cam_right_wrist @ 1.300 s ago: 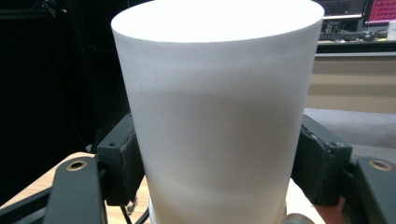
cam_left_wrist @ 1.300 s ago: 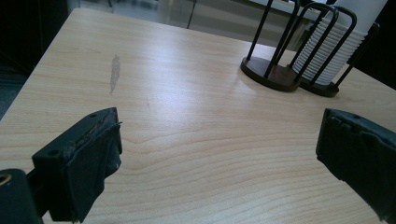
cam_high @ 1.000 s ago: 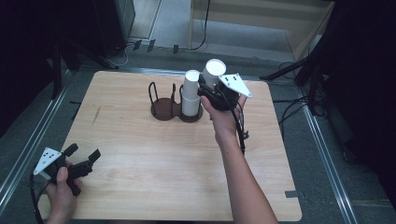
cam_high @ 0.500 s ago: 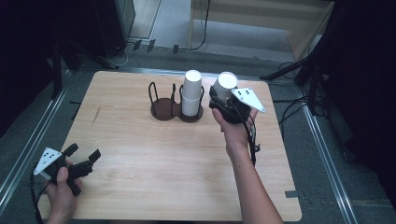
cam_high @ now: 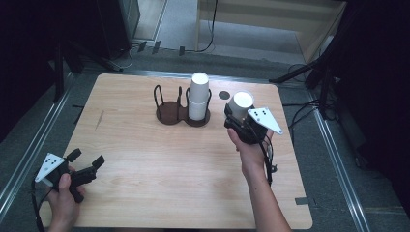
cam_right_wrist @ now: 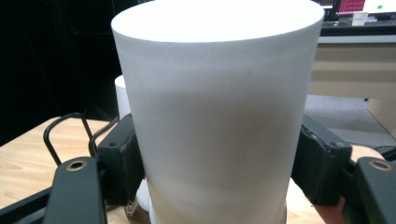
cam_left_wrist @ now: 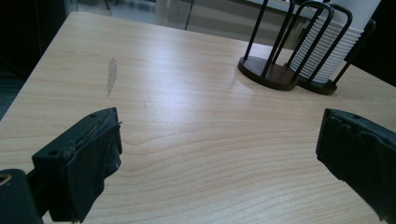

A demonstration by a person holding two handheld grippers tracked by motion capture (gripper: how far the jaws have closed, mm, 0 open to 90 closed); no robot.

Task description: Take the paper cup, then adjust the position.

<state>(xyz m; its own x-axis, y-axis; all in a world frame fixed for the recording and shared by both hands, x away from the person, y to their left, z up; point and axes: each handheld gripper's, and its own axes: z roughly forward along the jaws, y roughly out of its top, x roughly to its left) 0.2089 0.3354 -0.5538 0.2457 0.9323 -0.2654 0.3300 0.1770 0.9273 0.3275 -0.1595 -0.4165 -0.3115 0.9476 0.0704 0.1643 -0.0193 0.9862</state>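
The right hand-held gripper [cam_high: 240, 115] pinches a white cup [cam_high: 240, 102] at the holder's [cam_high: 182, 115] three o'clock; the left hand-held gripper [cam_high: 87, 161] sits spread on the tabletop [cam_high: 169, 164].

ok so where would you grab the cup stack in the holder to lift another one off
Grip the top cup of the stack on its side wall, above the wire holder, coming from the side with jaws level. It stands upside down, closed end up, and the black wire loops guard the lower part.
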